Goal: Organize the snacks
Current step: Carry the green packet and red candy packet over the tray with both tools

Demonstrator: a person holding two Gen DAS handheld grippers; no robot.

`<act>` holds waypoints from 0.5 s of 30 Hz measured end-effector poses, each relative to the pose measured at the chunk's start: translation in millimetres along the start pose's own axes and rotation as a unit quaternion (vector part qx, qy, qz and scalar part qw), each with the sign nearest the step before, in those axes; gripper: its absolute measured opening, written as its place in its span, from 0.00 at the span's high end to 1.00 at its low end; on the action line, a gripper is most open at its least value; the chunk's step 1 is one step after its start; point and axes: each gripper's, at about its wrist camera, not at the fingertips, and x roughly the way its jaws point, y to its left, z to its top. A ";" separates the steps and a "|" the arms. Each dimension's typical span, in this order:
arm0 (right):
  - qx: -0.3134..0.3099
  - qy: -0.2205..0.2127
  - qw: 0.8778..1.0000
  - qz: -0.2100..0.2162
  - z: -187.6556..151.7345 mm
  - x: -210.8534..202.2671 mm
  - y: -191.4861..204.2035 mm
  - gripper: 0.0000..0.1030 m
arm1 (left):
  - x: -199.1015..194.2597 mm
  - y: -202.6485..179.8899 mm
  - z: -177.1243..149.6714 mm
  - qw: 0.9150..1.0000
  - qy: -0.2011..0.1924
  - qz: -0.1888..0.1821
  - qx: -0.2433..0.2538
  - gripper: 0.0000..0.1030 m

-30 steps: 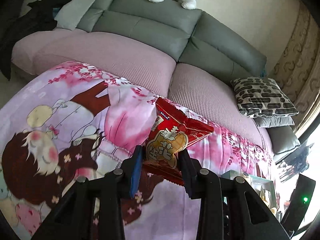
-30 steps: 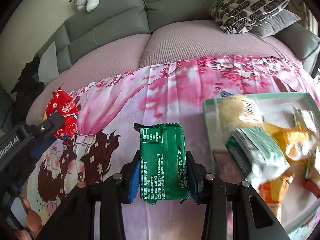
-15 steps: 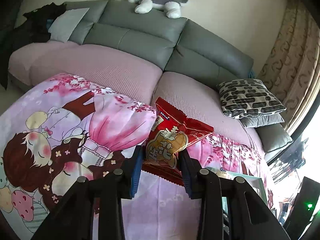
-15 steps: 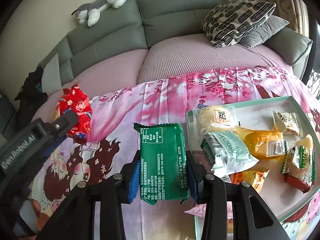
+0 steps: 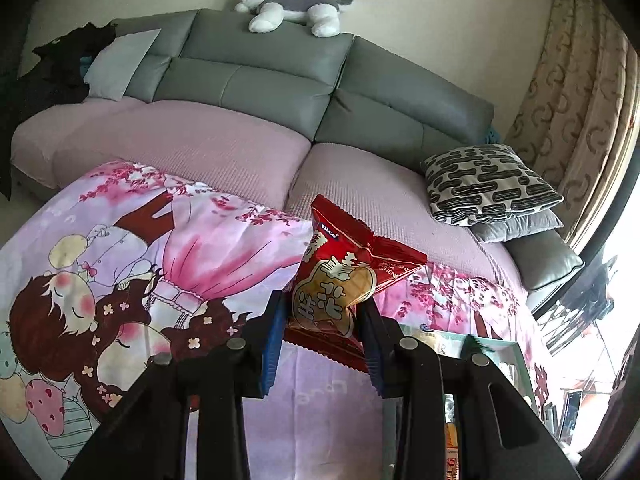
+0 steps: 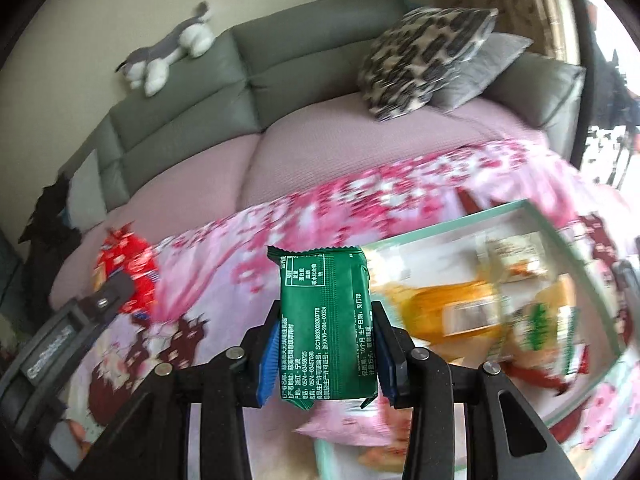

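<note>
- We see the left gripper (image 5: 322, 322) clamped on a red snack packet (image 5: 340, 280), its blue-padded fingers (image 5: 273, 336) pressing the packet's lower sides; the packet stands up above the jaws, tilted slightly.
- The packet hangs over a cartoon-printed pink cloth (image 5: 140, 264) spread in front of a grey sofa (image 5: 256, 80) with pink seat covers.
- The right gripper (image 6: 324, 346) is closed on a green snack packet (image 6: 324, 320), held upright with its printed back facing the camera.
- Just right of that green packet we find a pale green tray (image 6: 580, 264) on the same cloth, holding several snack packs, an orange one (image 6: 452, 300) among them; the view there is blurred, so we cannot tell them apart further.
- In the right wrist view the left gripper and its red packet appear at far left, well apart from the tray.
- A plush husky (image 5: 292, 6) lies on the sofa's backrest, and a black-and-white patterned cushion (image 5: 488, 182) sits at its right end.
</note>
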 end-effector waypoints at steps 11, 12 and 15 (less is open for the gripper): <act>0.086 -0.020 0.995 -0.050 14.4 -24.5 -81.1 0.59 | -3.4 -49.3 -9.8 0.998 0.004 -0.029 0.056 0.63; 0.095 -0.021 0.994 -0.055 14.8 -26.3 -89.6 0.59 | -3.4 -53.7 -10.8 0.998 0.005 -0.032 0.061 0.63; 0.127 -0.023 0.989 -0.075 16.0 -31.1 -118.2 0.59 | -2.0 -70.5 -16.4 0.996 0.011 -0.041 0.080 0.63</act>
